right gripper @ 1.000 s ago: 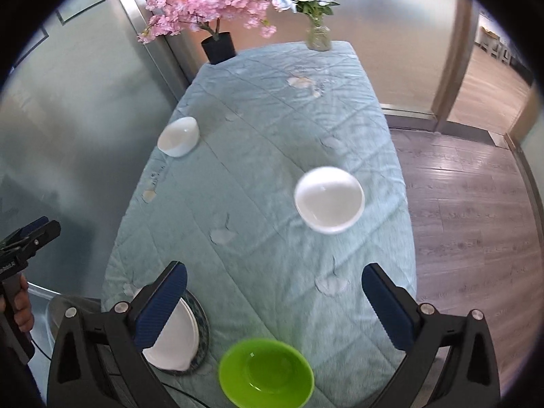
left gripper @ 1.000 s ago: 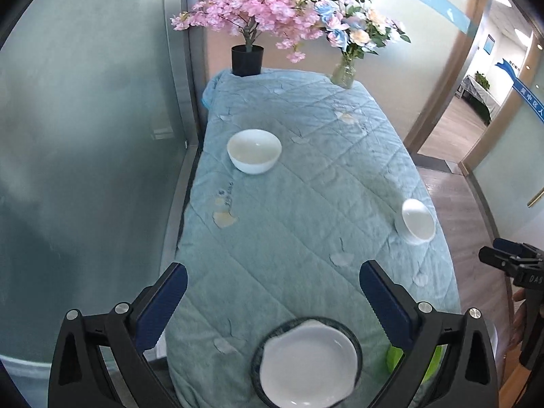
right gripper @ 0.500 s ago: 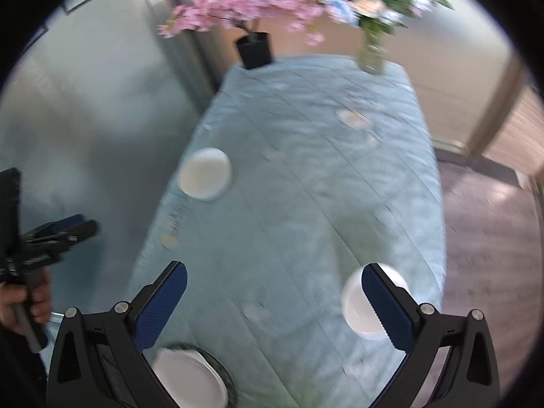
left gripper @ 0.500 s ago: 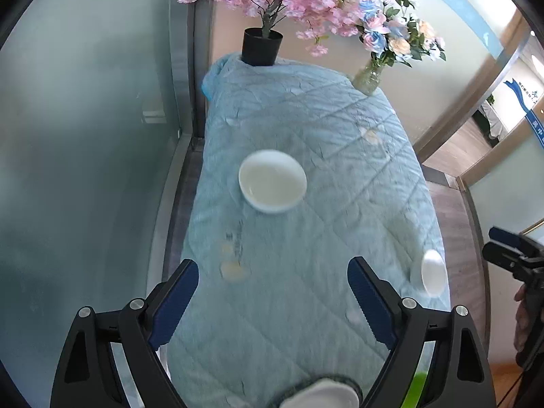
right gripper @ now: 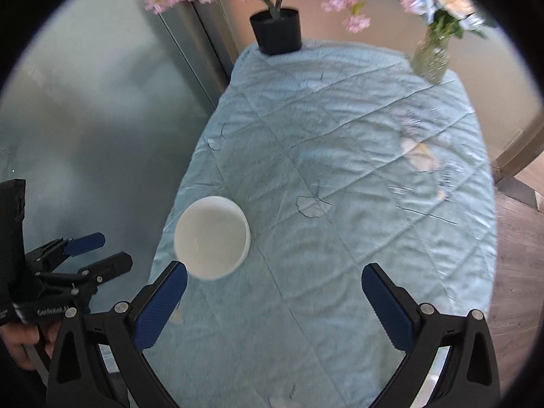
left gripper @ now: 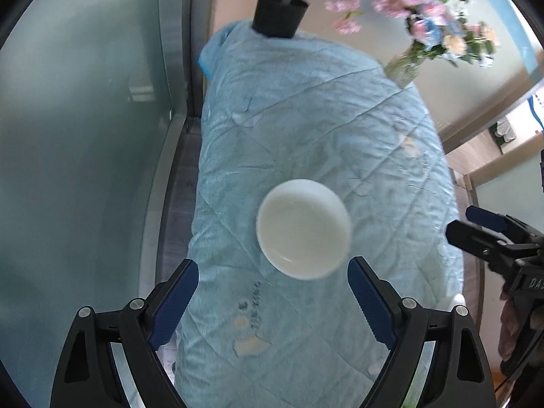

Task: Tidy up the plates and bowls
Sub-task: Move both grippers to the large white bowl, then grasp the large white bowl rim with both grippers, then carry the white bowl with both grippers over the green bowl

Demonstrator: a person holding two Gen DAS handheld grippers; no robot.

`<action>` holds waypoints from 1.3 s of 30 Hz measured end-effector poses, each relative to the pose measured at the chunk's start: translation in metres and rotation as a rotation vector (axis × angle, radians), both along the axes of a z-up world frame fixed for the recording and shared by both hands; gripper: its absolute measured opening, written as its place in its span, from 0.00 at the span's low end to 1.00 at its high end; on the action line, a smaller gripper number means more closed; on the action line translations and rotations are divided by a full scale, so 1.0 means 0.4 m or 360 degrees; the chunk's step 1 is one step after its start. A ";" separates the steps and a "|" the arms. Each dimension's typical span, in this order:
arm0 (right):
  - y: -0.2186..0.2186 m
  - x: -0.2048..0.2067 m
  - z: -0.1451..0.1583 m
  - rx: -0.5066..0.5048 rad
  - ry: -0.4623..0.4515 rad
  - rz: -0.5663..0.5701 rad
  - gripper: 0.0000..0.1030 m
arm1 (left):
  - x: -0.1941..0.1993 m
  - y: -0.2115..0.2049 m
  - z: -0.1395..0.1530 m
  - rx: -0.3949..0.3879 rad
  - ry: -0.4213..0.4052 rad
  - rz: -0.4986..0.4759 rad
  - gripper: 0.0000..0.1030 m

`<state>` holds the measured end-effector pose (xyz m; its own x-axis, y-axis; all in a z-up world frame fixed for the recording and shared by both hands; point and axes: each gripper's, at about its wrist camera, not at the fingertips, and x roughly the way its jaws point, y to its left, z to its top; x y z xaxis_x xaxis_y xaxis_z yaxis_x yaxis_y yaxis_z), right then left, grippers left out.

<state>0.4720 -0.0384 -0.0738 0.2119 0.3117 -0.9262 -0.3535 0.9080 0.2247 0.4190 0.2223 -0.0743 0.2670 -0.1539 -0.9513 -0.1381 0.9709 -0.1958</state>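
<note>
I hold the left tool (left gripper: 272, 295) wide above the white bowl (left gripper: 302, 227) (empty) on the bench (left gripper: 340, 119); the right tool (right gripper: 273, 297), beside the bowl, gapes wide too.

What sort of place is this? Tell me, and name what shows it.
Probably an office or public building lobby set up as a dining spot, not a home. A table under a quilted blue cloth stands against a frosted glass wall, with a potted pink blossom tree and a vase of flowers.
</note>
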 end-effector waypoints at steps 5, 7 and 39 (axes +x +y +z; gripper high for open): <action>0.060 0.059 -0.142 0.0041 0.0187 -0.0026 0.84 | 0.038 0.044 -0.124 -0.0077 0.0086 0.0059 0.78; 0.080 0.073 -0.188 0.0014 0.0223 -0.0030 0.67 | 0.049 0.060 -0.167 -0.0108 0.0110 0.0081 0.73; 0.170 0.019 -0.222 0.0023 0.0261 0.0043 0.06 | 0.046 -0.056 -0.147 -0.0014 0.0102 -0.0125 0.00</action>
